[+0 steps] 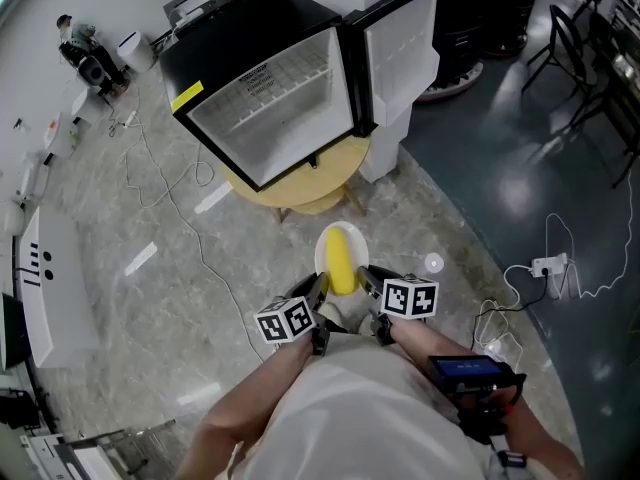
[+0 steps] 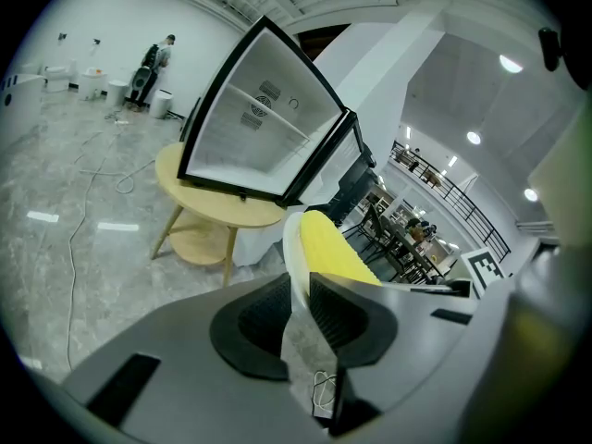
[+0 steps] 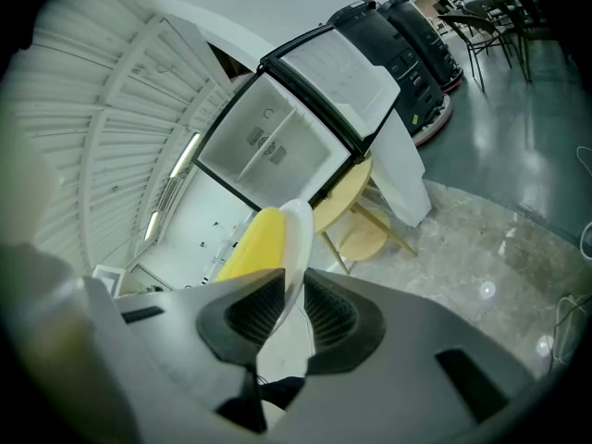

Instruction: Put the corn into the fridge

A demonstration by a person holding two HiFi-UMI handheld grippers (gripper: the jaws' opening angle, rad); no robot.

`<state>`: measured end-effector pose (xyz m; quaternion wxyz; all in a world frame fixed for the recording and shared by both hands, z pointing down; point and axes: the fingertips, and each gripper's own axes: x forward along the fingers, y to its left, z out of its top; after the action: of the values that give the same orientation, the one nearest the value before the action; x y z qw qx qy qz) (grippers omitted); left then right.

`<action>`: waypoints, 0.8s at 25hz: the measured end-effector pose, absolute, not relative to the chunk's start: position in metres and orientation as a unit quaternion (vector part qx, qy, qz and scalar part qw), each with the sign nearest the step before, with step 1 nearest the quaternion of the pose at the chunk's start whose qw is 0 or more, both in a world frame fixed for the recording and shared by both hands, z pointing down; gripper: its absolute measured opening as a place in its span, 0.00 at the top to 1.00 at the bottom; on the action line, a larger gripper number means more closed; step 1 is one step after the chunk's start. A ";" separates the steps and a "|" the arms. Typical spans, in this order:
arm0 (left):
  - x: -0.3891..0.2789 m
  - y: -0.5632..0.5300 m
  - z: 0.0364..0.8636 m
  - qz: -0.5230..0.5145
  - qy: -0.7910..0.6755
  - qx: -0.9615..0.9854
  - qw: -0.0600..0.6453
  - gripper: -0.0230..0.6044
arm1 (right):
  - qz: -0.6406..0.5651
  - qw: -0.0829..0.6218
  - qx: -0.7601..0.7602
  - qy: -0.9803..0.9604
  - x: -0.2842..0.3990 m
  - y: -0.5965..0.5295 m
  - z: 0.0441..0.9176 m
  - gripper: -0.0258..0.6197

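Note:
A yellow corn cob [image 1: 341, 259] lies on a small white plate [image 1: 322, 251] held in the air in front of the person. My left gripper [image 1: 320, 290] is shut on the plate's left rim, my right gripper [image 1: 366, 280] on its right rim. In the left gripper view the plate's edge [image 2: 293, 266] runs between the jaws of the gripper [image 2: 298, 314], with the corn [image 2: 333, 248] beyond. The right gripper view shows the plate's rim [image 3: 299, 234] pinched by that gripper [image 3: 290, 308] and the corn [image 3: 254, 243] to its left. The black fridge [image 1: 262, 78] stands open ahead, its inside bare.
The fridge sits on a round yellow table [image 1: 318, 176]. Its door [image 1: 400, 43] swings open to the right. Cables [image 1: 170, 193] trail over the marble floor at left, and a power strip [image 1: 548, 265] lies at right. Black chairs [image 1: 585, 58] stand far right.

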<state>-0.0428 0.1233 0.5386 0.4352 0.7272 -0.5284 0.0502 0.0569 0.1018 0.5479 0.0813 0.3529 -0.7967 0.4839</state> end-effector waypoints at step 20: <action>-0.021 0.080 0.552 0.060 -0.489 0.742 0.455 0.86 | 0.491 0.079 0.393 -0.773 0.080 0.068 0.559 0.88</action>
<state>-0.0215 0.0798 0.5523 0.4555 0.7416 -0.4889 0.0596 0.0800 0.0678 0.5586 0.0786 0.3933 -0.7731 0.4913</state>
